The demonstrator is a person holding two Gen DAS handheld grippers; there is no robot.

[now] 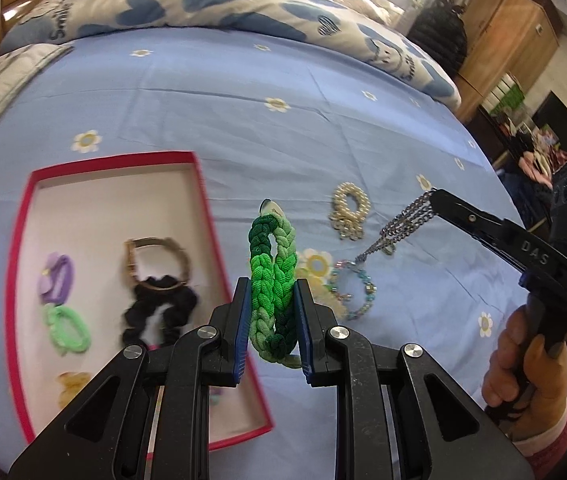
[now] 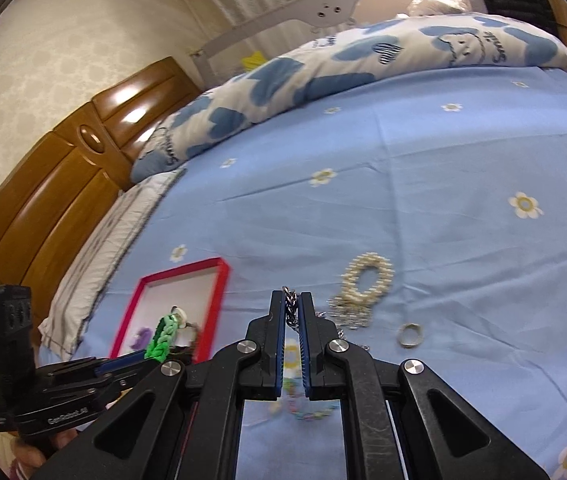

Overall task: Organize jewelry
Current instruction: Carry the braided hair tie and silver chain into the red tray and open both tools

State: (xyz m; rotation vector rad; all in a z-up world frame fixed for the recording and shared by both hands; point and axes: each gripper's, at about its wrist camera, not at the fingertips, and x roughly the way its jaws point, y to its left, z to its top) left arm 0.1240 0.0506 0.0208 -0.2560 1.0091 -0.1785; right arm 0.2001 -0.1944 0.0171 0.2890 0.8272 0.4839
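Nearest the left camera: left gripper [image 1: 271, 304] clamped on a green braided band [image 1: 272, 276], lifted above the blue sheet [image 1: 283, 140] just right of the red box [image 1: 19, 280]. Inside the box: a purple clip [image 1: 54, 278], a light green hair tie [image 1: 65, 326], a black scrunchie [image 1: 159, 314], a gold watch [image 1: 157, 260] and something yellow, blurred. Right gripper [image 2: 292, 312], pads together on a silver chain [image 1: 403, 222], gripped by a hand [image 1: 523, 364] at the right edge. Chain hanging down toward a pastel bead bracelet [image 1: 353, 292] on the sheet; whether touching, cannot tell. Farther out on the sheet: a pearl bracelet [image 2: 365, 282] and, to its right, a small ring [image 2: 410, 335]. Far side: a heart-print quilt [image 2: 323, 68] and a wooden headboard [image 2: 63, 176].
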